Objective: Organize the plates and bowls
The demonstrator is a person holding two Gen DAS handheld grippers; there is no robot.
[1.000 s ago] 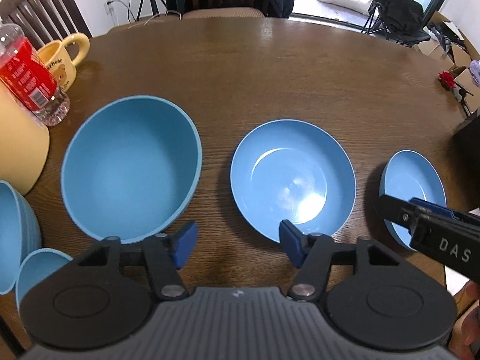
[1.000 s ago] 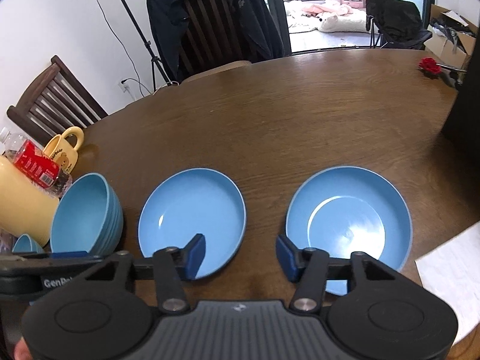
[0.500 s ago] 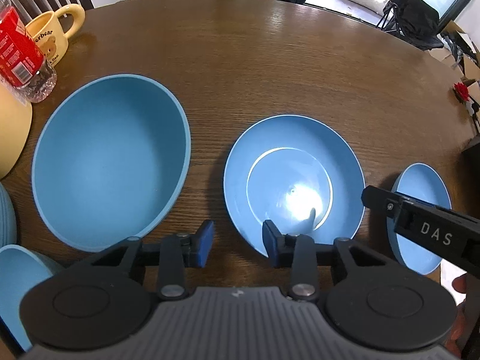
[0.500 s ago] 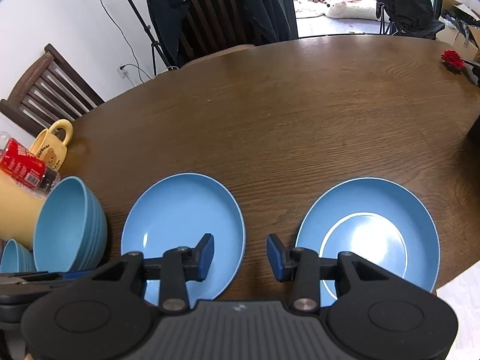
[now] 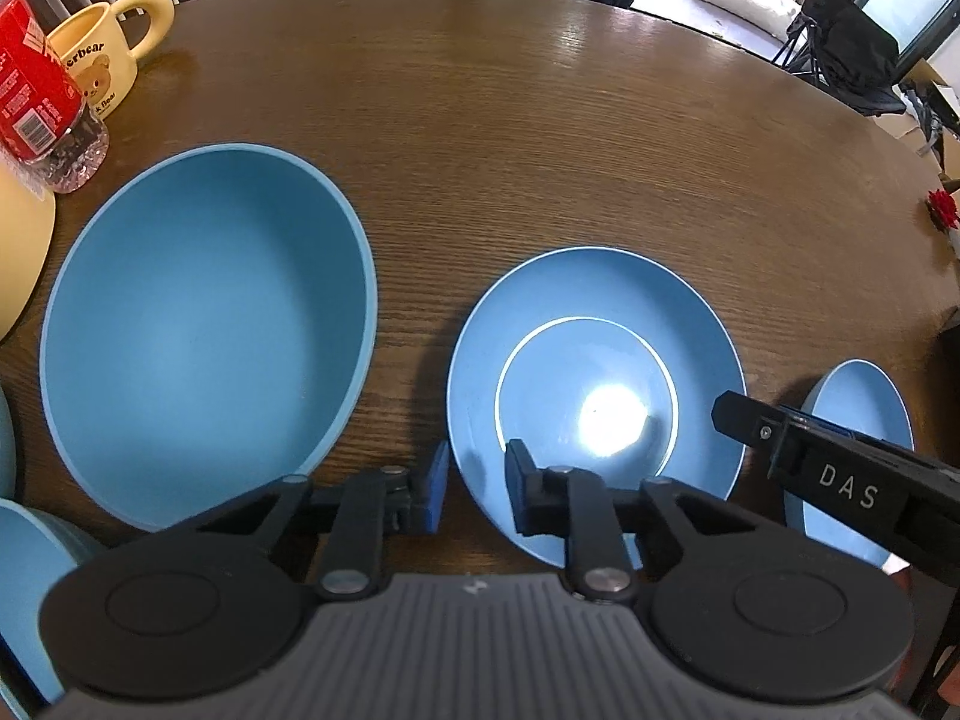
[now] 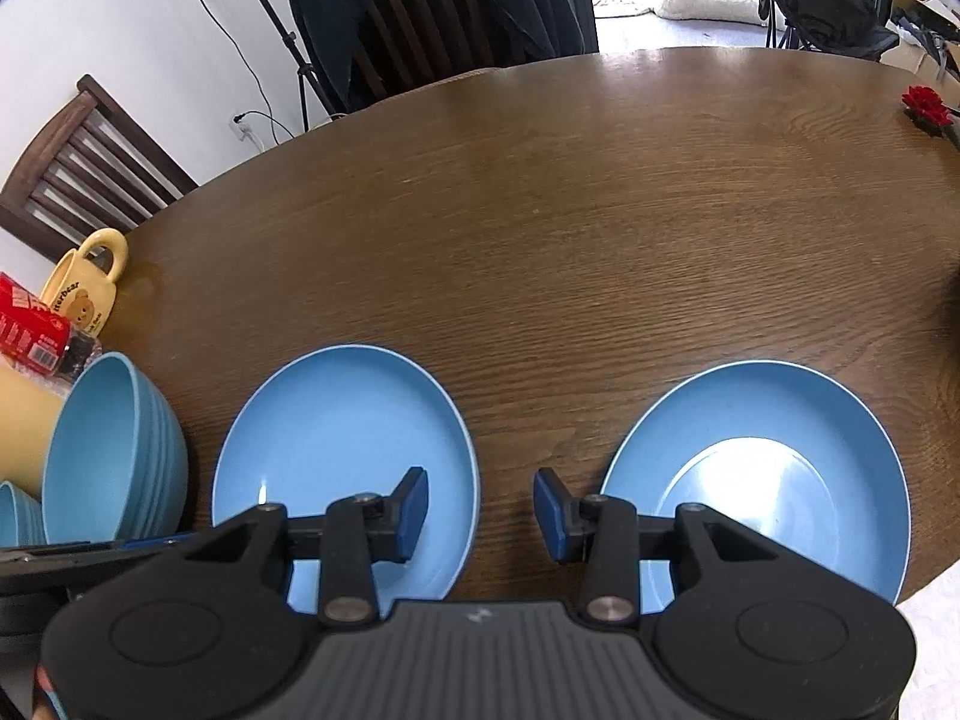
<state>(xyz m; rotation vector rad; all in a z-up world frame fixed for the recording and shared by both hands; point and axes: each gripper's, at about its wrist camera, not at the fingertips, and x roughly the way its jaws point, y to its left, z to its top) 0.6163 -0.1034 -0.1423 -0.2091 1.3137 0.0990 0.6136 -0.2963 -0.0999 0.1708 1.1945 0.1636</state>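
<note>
On the round wooden table, a blue plate [image 5: 594, 324] [image 6: 342, 420] lies in the middle, with a second blue plate [image 5: 852, 408] [image 6: 756, 420] to its right. A large blue bowl [image 5: 204, 330] [image 6: 114, 450] stands to its left. My left gripper [image 5: 477, 489] straddles the middle plate's near-left rim; its jaws are closing and a gap still shows. My right gripper [image 6: 480, 510] [image 5: 840, 480] hovers at the same plate's right rim. Its left finger is over the plate, and the jaws are closing slightly without touching anything.
A yellow bear mug [image 5: 102, 66], a red-labelled bottle [image 5: 36, 108] and a yellow container [image 5: 18, 252] crowd the left edge. Smaller blue bowls [image 5: 24, 570] sit near left. A red flower [image 6: 927, 105] lies far right, white paper [image 6: 936, 600] near right. Chairs stand behind.
Both grippers have sunk toward the middle plate. The left jaws have narrowed a lot around its rim. The right jaws have narrowed a little.
</note>
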